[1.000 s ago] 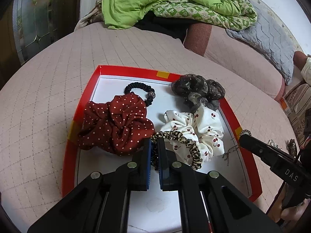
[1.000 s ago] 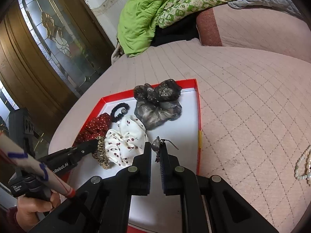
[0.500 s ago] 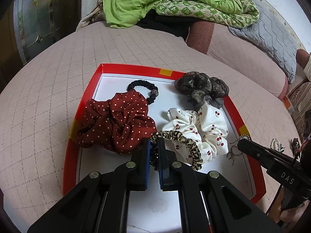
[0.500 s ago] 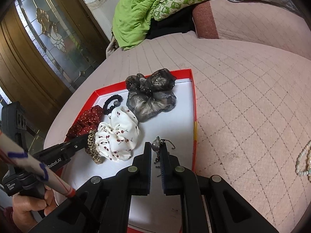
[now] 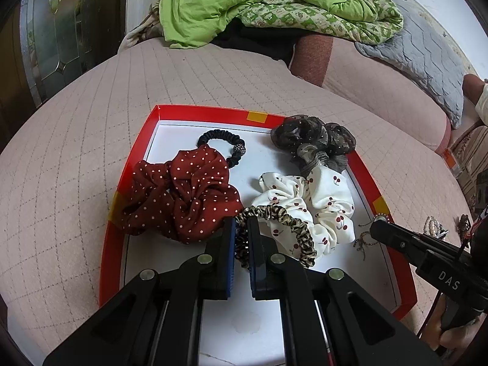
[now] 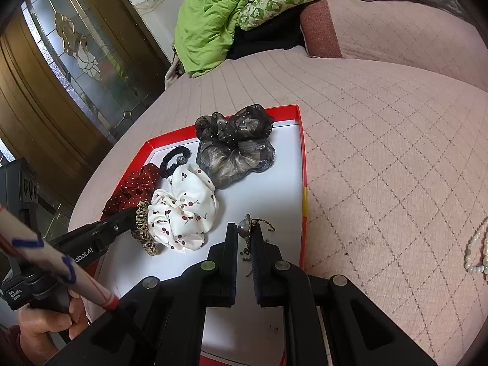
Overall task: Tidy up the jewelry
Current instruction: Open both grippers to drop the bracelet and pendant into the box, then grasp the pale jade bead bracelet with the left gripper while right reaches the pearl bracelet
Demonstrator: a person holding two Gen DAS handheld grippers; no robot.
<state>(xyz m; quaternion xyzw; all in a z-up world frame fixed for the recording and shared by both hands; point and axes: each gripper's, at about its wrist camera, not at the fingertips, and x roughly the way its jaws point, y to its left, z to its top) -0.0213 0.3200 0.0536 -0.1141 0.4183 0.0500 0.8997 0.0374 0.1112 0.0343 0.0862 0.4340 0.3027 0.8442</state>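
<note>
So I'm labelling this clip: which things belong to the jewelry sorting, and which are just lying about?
Job:
- red-rimmed white tray
- leopard-print scrunchie, in left gripper
- bronze chain pendant, in right gripper
- pearl strand

Lying about:
- green quilt
- grey quilted blanket

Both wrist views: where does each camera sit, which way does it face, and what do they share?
Left wrist: on the left gripper, angled down over the red tray; jaws shut on the leopard hair tie; the right gripper enters at right.
Right wrist: on the right gripper, angled down over the tray's right side; jaws shut on a chain pendant; the left gripper and a hand show at left.
Shared: tray, cherry scrunchie, black organza scrunchie.
</note>
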